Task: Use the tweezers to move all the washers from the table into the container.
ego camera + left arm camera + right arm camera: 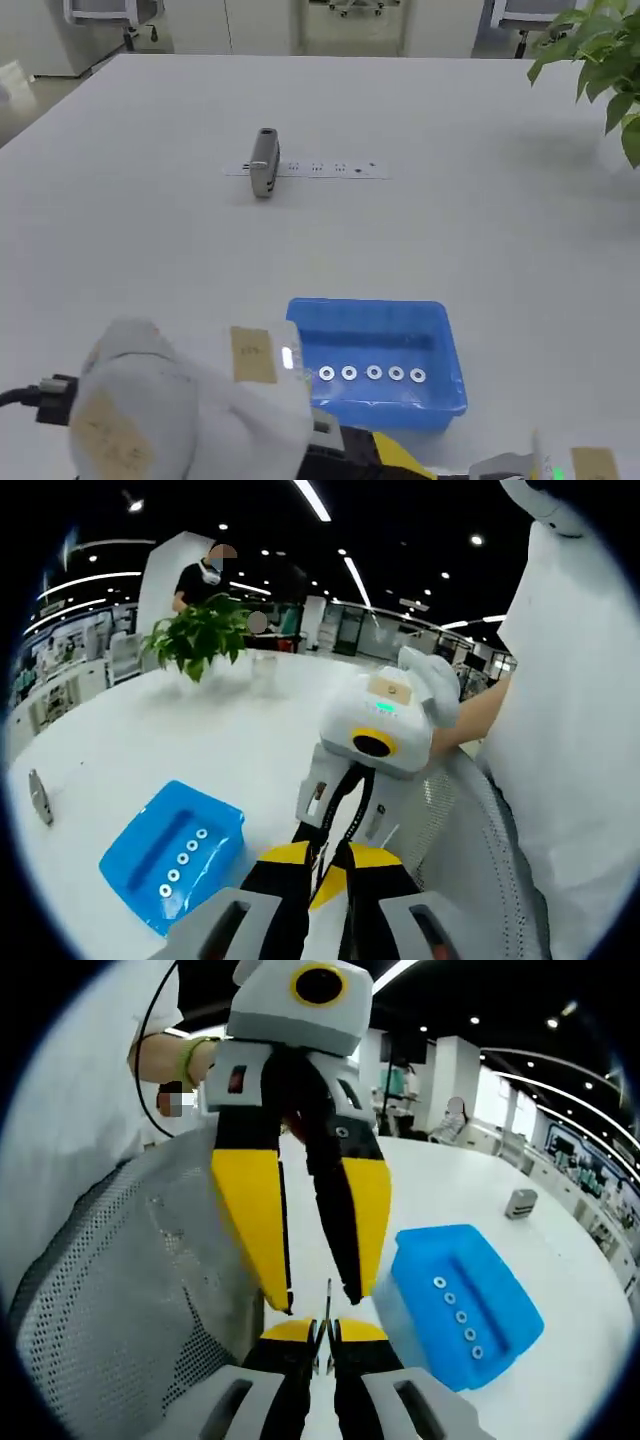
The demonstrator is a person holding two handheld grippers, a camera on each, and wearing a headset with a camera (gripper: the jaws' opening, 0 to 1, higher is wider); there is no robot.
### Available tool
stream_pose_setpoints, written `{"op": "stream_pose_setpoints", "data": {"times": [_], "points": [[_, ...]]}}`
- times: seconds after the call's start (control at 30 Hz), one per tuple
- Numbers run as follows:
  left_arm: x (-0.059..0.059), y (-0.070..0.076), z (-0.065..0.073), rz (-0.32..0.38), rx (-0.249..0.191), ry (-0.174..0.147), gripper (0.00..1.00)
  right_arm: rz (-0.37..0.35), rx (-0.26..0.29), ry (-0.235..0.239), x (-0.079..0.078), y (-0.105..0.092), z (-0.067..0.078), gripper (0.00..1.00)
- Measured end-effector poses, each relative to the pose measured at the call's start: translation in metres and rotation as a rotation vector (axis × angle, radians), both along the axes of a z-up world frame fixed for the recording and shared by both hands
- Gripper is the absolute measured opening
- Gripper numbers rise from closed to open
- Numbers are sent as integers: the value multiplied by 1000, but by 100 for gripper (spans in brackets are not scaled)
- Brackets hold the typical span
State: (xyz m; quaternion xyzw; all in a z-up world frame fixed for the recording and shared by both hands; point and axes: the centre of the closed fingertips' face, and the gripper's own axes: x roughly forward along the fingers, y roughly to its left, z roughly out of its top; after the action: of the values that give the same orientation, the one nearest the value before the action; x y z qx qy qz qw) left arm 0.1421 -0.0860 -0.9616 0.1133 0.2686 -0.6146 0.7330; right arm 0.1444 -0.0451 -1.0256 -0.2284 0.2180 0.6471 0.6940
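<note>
Washers (373,373) lie in the container (365,305) beyond both tongs. The right gripper (322,1332) clamps the tweezers (327,1305); the left gripper (328,858) is barely parted and empty. Seemingly only setting down remains.

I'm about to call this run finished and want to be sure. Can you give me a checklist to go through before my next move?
1. Tweezers gripped: ok, the right gripper has its jaws shut on the tweezers.
2. Washers in the container: ok, five lie in a row on its floor.
3. Washers left on the table: cannot tell, the grippers hide its near edge.
4. Container upright: ok, it sits flat.
5. Left gripper free: ok, jaws apart, holding nothing.
</note>
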Motion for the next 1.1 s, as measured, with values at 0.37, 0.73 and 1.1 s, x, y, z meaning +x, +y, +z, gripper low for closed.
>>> {"op": "stream_pose_setpoints", "data": {"times": [0.37,0.73,1.1], "points": [[-1,5,-11,-25,83,-41,0,32,-28,-22,-1,-1,-4,3],[5,27,-27,-42,197,-95,0,44,-52,-22,5,4,-13,5],[7,59,-73,-51,342,-77,0,-18,-38,79,9,4,-27,11]]}}
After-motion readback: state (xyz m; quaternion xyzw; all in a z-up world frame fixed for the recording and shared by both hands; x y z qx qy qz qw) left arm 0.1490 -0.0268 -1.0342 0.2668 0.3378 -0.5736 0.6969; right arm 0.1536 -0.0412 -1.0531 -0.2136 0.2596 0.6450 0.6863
